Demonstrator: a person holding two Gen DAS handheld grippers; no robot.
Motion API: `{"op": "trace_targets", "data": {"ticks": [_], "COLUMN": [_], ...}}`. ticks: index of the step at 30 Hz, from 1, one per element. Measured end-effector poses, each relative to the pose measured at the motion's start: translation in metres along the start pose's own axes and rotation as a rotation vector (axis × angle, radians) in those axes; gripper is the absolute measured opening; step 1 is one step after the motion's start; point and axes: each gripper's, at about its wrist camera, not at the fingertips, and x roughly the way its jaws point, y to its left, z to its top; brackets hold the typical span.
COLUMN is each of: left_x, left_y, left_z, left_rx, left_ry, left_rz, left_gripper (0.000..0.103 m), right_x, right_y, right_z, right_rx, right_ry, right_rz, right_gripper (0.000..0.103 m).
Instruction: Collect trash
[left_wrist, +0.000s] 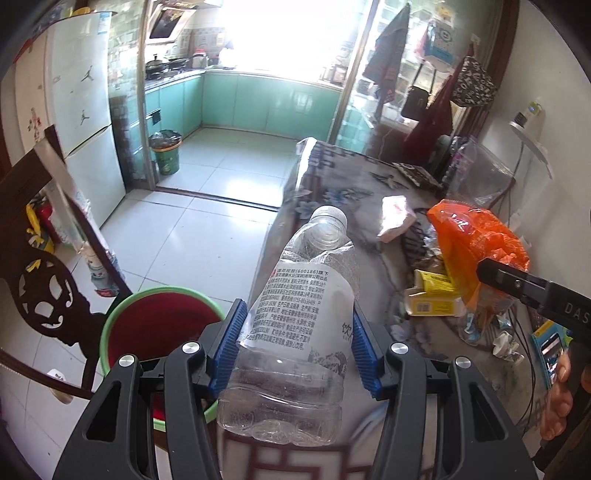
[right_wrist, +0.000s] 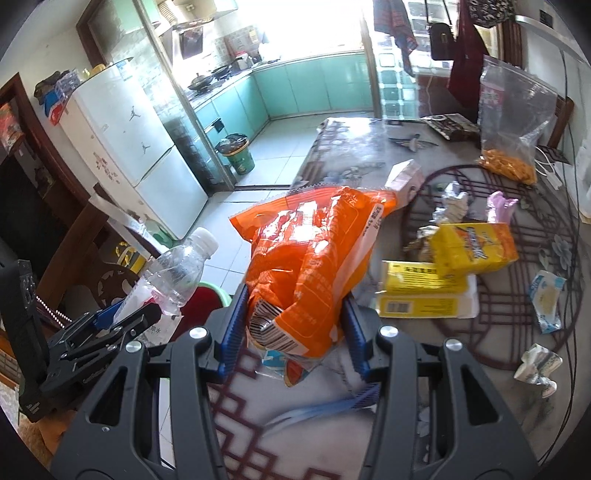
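My left gripper (left_wrist: 295, 332) is shut on an empty clear plastic bottle (left_wrist: 295, 317) with a white cap, held over the table's left edge. A red bin with a green rim (left_wrist: 147, 325) stands on the floor just left of it. My right gripper (right_wrist: 291, 328) is shut on a crumpled orange snack bag (right_wrist: 306, 266), lifted above the table. The bag also shows in the left wrist view (left_wrist: 476, 243), and the bottle shows in the right wrist view (right_wrist: 173, 273) at the left.
On the patterned table (right_wrist: 351, 155) lie yellow boxes (right_wrist: 443, 280), a pink-white carton (right_wrist: 402, 181), crumpled wrappers (right_wrist: 535, 365), a clear bag of orange snacks (right_wrist: 513, 122) and cables. A dark carved chair (left_wrist: 48, 295) stands left. A green bin (left_wrist: 166, 151) is by the kitchen door.
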Motion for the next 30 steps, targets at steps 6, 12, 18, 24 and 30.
{"op": "trace_targets", "data": {"ticks": [6, 12, 18, 24, 30], "left_x": [-0.001, -0.002, 0.0, 0.003, 0.011], "left_y": [0.029, 0.057, 0.087, 0.106, 0.122], "left_z": [-0.002, -0.007, -0.012, -0.013, -0.016], "left_rx": [-0.044, -0.09, -0.14, -0.17, -0.195], "left_ry": [0.003, 0.012, 0.028, 0.041, 0.064], "left_rz": [0.04, 0.082, 0.125, 0.155, 0.176], "left_gripper": [0.052, 0.051, 0.051, 0.051, 0.051], "right_x": [0.011, 0.025, 0.039, 0.054, 0.068], "right_y": [0.024, 0.052, 0.077, 0.095, 0.108], "right_z": [0.003, 0.005, 0.005, 0.008, 0.008], "right_rx": [-0.037, -0.082, -0.125, -0.157, -0.179], "right_ry": [0.015, 0.039, 0.067, 0.095, 0.125], "right_rz": [0.022, 0.053, 0.08, 0.098, 0.111], "right_gripper": [0.047, 0.047, 0.047, 0.047, 0.047]}}
